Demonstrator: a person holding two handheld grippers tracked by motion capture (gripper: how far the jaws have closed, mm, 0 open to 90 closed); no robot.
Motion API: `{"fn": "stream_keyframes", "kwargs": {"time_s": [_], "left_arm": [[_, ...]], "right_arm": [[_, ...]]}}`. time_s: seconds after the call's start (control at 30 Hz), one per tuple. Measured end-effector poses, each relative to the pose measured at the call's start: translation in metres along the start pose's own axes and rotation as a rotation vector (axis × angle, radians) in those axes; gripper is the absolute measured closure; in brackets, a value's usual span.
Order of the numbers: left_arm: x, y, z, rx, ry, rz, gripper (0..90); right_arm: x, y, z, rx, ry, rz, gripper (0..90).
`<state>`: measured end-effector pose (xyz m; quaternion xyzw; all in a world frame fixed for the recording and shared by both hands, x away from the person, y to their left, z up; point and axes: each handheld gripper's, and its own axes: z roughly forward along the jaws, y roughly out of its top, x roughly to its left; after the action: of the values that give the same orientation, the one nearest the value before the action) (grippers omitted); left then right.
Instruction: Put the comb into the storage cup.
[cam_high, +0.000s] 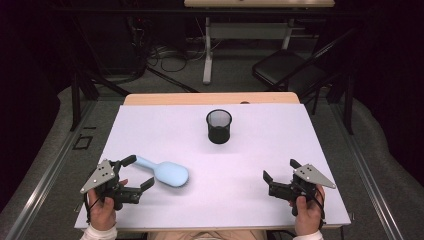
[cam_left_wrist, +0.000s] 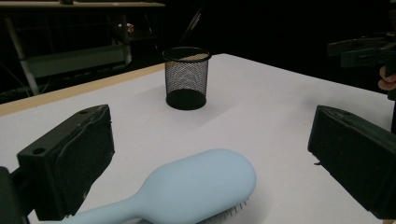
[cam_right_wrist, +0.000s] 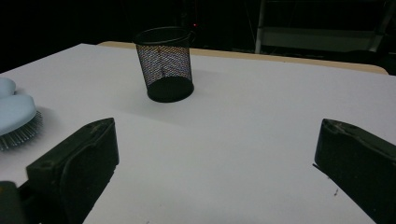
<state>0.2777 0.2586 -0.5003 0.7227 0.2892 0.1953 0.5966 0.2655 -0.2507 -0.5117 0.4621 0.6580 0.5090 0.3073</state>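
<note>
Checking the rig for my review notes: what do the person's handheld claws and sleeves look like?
Both the left claw and the right claw are black, each with two blocky black jaws and a grey three-cornered plate with small holes on top. A thin black cable trails at each wrist. White sleeve cuffs show at the bottom edge.

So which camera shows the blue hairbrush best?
The high view: the whole light blue hairbrush lies bristles down, its handle between the open left gripper jaws. The left gripper view shows its head close, handle cut off. The right gripper view catches just an edge with bristles.
</note>
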Motion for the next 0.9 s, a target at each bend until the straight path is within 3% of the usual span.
{"fn": "stream_keyframes", "kwargs": {"time_s": [0.2, 0.43, 0.53, 0.9], "left_arm": [[0.002, -0.003, 0.0, 0.022, 0.021, -0.036, 0.3], [0.008, -0.004, 0.0, 0.006, 0.022, -0.144, 0.3], [0.008, -0.003, -0.001, 0.007, 0.037, -0.165, 0.3], [0.008, 0.001, -0.003, 0.05, 0.066, -0.137, 0.6]], "right_arm": [[0.003, 0.001, 0.006, 0.016, 0.024, -0.002, 0.0], [0.009, 0.002, 0.01, 0.027, 0.026, -0.015, 0.0], [0.012, 0.001, 0.011, 0.046, 0.007, -0.025, 0.0], [0.017, 0.002, 0.012, 0.032, 0.02, -0.058, 0.0]]}}
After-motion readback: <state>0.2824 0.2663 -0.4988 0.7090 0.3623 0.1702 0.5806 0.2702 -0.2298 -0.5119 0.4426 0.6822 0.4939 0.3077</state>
